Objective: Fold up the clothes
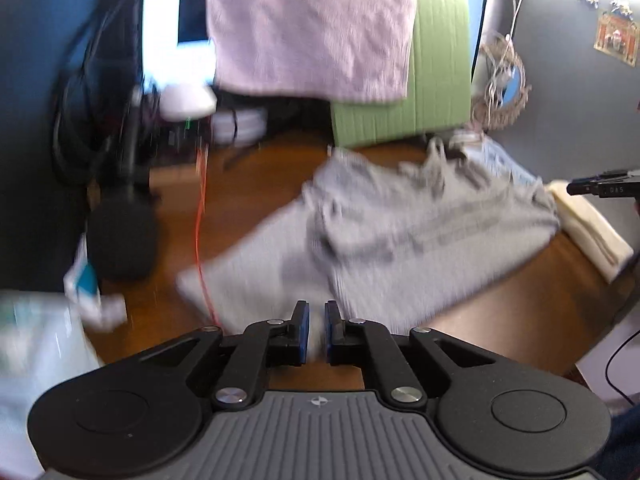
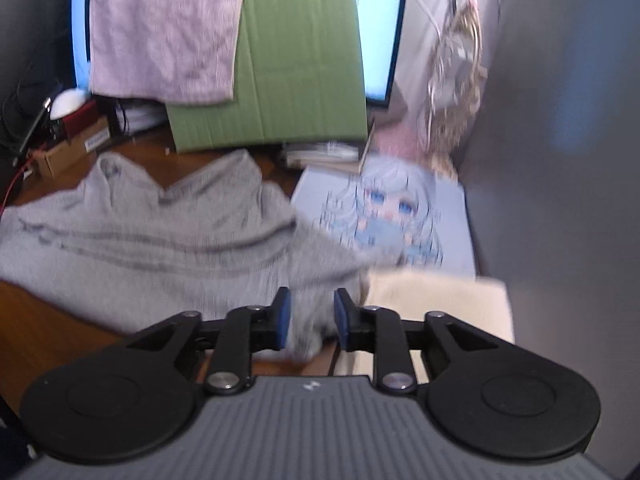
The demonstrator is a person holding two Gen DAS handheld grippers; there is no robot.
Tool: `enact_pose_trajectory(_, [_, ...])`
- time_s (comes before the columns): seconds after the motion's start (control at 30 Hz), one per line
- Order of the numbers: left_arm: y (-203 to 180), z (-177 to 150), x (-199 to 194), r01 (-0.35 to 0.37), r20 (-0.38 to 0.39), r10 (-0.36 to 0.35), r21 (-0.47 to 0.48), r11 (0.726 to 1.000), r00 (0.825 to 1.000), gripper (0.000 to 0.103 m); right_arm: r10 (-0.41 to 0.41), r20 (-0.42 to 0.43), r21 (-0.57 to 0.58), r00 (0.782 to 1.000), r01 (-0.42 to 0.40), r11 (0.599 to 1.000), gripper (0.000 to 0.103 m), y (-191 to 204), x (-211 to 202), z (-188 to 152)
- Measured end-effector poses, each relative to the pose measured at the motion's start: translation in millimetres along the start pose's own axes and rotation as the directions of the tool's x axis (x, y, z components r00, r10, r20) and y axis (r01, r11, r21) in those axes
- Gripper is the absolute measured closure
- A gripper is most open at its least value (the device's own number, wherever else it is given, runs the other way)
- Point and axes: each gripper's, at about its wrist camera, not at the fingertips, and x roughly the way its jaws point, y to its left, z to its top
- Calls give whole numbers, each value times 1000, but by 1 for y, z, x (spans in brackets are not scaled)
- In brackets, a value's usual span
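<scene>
The grey sweater (image 1: 420, 224) lies crumpled on the brown table (image 1: 260, 200), spreading ahead of both our jaws. On our left gripper (image 1: 317, 330) the jaws stand only a narrow slit apart; pale cloth shows in the gap, but through the blur we cannot tell whether the blue pads (image 1: 305, 332) press on it. On our right gripper (image 2: 311, 318) the jaws are wider apart, with a bunched fold of the sweater (image 2: 168, 240) between them; the cloth seems to fill the gap, though we cannot tell if it is truly pinched. Just right of these jaws sits a cream folded cloth (image 2: 436, 300), and beyond it a picture of a cartoon girl (image 2: 392, 216). Far ahead of both jaws a pink towel (image 1: 312, 28) hangs beside a green board (image 1: 436, 80).
</scene>
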Motion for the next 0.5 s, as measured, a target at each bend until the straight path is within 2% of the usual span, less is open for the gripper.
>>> enact_pose_trajectory(0.03, [1,12,7,-18,16,18,31,999,1000,78,-7,19,-26,1000,8,1000,72,0,1,10])
enact_pose_trajectory(0.1, [2,33,29,-58,24,57,77,995,998,68,2,33,-78,999,1,997,66,0,14,30])
enact_pose_trajectory(0.2, [7,54,79,-108,-31,112,123,987,993,68,4,8,-115,1000,-3,993,66,-4,46,52])
enact_pose_trajectory(0.3, [16,56,120,-148,-142,168,142,979,976,74,-17,-58,-138,998,9,990,66,-14,82,61])
enact_pose_trajectory(0.43, [27,52,129,-130,-174,148,110,985,974,74,-17,-139,-134,990,-2,991,66,-31,112,56])
enact_pose_trajectory(0.5, [29,49,128,-110,-181,124,89,990,976,74,17,-160,-103,987,-34,994,66,-38,121,53])
